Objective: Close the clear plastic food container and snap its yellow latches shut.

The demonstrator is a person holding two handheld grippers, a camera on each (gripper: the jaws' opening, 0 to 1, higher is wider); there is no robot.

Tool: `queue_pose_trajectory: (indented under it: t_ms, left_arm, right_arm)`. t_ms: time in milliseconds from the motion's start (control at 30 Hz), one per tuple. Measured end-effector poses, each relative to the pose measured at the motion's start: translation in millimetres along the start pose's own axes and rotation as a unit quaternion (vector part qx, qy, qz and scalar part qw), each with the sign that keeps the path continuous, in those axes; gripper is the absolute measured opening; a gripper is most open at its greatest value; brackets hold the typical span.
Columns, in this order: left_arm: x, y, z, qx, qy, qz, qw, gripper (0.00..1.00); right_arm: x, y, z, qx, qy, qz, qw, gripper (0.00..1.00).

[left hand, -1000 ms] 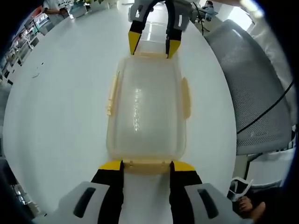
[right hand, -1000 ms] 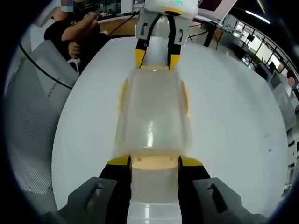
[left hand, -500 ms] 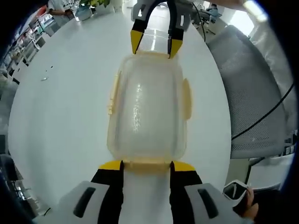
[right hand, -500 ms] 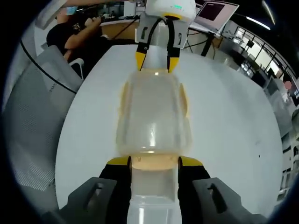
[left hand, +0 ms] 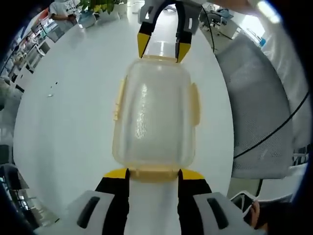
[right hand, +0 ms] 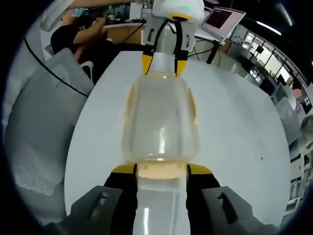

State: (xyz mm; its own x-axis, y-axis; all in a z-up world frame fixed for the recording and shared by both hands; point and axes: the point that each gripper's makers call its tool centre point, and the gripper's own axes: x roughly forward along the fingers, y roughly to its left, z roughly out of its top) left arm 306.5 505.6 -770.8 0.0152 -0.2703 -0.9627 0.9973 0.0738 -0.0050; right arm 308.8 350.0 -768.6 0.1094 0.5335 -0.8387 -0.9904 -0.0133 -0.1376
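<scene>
Left gripper view first: the left hand-held gripper (left hand: 152,174) comes up from the bottom with its two yellow-tipped jaws set wide apart, one at each corner of the near short end of the clear plastic food container (left hand: 154,115). The tips sit right against that end's yellow latch (left hand: 152,172); whether they press it or merely touch it I cannot tell. The container shows its lid on, out in the middle of the round white counter (left hand: 68,112). A side latch (left hand: 194,103) stands out along its right long side and another one (left hand: 118,99) along the left long side. At the far short end the right hand-held gripper (left hand: 162,50) comes in, jaws spread the same way across that end. A grey mesh chair (left hand: 259,103) stands past the counter's right edge, and potted plants (left hand: 100,6) sit at the far edge.

Over to the right gripper view: the right hand-held gripper (right hand: 162,170) is spread wide too, tips bracketing the near short end of the container (right hand: 161,122) at its end latch (right hand: 161,170), holding nothing that I can make out between them. The left hand-held gripper (right hand: 161,65) meets the far end, jaws parted around it. The white counter (right hand: 239,137) runs out to the right; a laptop (right hand: 222,19) stands beyond the far edge and a seated person (right hand: 80,34) is at upper left beside the grey chair (right hand: 39,122).
</scene>
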Motion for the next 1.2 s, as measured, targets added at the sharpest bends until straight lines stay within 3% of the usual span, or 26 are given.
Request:
queue_pose_trajectory:
  t_ms: [467, 1000, 1200]
  left_arm:
    - [-7.8, -11.1, 61.9, 0.016, -0.003, 0.007, 0.9998, 0.33]
    - [13.9, -10.9, 132.2, 0.045, 0.002, -0.001, 0.9990, 0.33]
    - [24.2, -9.0, 151.4, 0.049, 0.003, -0.004, 0.9988, 0.33]
  right_arm:
    - [-47.1, 4.7, -34.8, 0.006, -0.003, -0.016, 0.9998, 0.35]
    - [-86.1, 14.1, -100.3, 0.026, 0.004, -0.031, 0.9992, 0.35]
    - [-95.1, 14.7, -120.6, 0.031, 0.007, -0.031, 0.9990, 0.35]
